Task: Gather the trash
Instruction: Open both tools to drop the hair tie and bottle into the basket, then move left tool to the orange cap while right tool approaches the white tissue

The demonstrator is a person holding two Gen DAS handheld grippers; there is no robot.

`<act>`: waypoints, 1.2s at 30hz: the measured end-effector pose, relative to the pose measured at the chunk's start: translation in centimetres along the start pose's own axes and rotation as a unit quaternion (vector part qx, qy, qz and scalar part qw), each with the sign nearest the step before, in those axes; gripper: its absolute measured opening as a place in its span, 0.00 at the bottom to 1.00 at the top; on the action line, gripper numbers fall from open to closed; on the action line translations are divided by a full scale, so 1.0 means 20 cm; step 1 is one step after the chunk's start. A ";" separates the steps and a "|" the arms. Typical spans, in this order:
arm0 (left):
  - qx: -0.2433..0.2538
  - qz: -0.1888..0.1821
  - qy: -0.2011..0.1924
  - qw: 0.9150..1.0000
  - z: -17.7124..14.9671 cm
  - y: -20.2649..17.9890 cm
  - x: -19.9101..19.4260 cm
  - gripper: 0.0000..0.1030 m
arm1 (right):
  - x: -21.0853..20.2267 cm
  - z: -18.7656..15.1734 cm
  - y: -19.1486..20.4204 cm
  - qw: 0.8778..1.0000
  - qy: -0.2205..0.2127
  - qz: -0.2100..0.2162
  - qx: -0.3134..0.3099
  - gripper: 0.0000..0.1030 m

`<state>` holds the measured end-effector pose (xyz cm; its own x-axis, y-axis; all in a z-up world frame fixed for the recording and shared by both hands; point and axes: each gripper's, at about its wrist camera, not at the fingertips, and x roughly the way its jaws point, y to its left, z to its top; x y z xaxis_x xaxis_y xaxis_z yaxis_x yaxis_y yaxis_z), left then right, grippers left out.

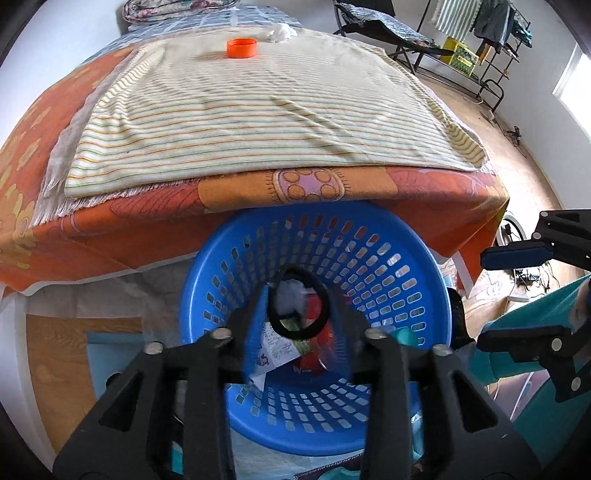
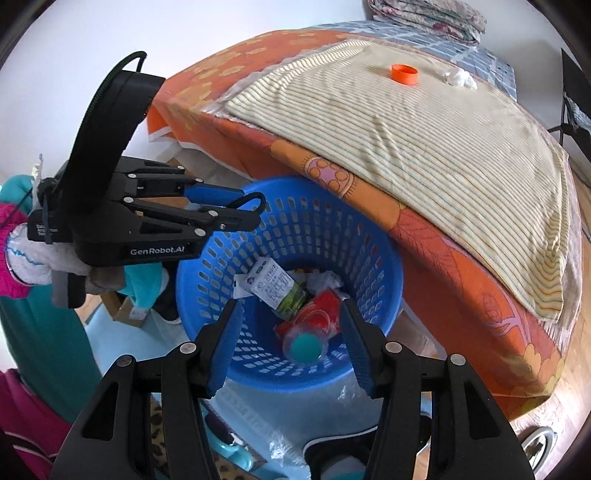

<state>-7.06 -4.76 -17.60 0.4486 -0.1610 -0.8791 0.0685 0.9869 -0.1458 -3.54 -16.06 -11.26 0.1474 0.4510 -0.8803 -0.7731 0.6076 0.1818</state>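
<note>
Left wrist view: my left jaws (image 1: 299, 291) stand partly open, pointing steeply down into the blue perforated basket (image 1: 195, 273). A black elastic ring (image 1: 275, 325) sits between the two fingers; whether the pads still touch it cannot be told. Trash already lies in the bottom of the basket below the ring. The basket stands on the floor, against the edge of the bed (image 1: 110, 229) with its orange patterned sheet. A striped cloth (image 1: 258, 122) is spread on top. At its far end are an orange cap (image 1: 241, 48) and, just to its right, a crumpled white wad (image 1: 279, 31). Right wrist view: my right jaws (image 2: 291, 306) are partly open and hold nothing. They hang over the same basket, well apart from the trash. Inside it lie a printed carton (image 2: 273, 284), a red wrapper (image 2: 321, 310) and a clear cup (image 2: 306, 347) with a teal base.
</note>
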 end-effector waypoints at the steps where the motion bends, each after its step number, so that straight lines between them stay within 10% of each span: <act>1: -0.004 0.000 -0.001 1.000 0.00 0.00 0.00 0.51 | 0.00 0.00 0.00 1.000 0.001 -0.002 0.000 0.52; 36: -0.001 0.004 -0.032 0.999 0.11 -0.03 -0.07 0.63 | -0.12 0.10 -0.16 0.994 -0.045 -0.051 0.086 0.62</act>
<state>-5.74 -5.12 -15.33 0.5054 -0.1527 -0.8492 0.0632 0.9881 -0.1401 -0.11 -17.72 -8.88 0.2804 0.4325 -0.8569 -0.6350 0.7530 0.1722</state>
